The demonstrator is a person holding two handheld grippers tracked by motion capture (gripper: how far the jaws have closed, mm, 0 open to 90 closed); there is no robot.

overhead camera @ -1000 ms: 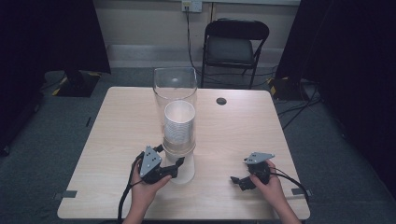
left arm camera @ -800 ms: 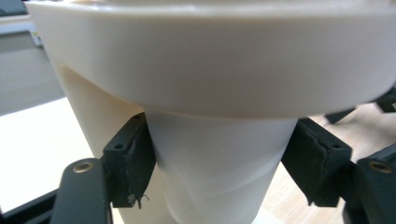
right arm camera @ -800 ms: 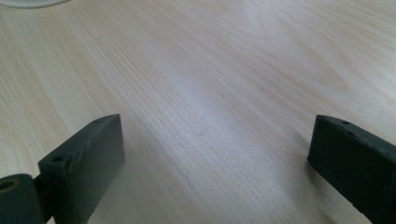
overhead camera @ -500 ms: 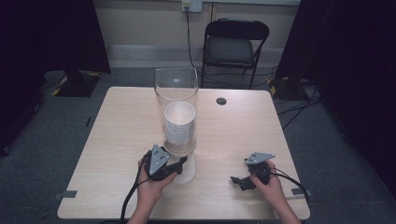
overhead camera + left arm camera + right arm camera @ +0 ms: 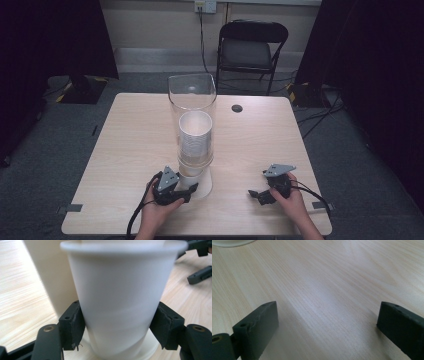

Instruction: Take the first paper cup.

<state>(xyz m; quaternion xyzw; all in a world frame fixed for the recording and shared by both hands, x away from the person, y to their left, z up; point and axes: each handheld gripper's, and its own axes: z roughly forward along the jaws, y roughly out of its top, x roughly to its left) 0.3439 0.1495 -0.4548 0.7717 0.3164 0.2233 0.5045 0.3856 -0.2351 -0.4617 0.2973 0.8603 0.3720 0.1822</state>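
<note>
Two tongs working, my left tongs (image 5: 120, 327) having just closed, clamping the cup (image 5: 120, 297) under the dispenser (image 5: 192, 107), right tongs (image 5: 327, 327) gaping over the worktop (image 5: 332, 277).

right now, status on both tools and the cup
Left tool shut on bottom cup under dispenser tube. Right tool open, empty, on table. Nothing blocking.

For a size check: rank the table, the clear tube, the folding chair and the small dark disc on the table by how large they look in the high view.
1. Table.
2. Clear tube and folding chair: they look much alike, and the chair stands farther off, so no ranking between them.
3. Dark disc, by far the smallest.
</note>
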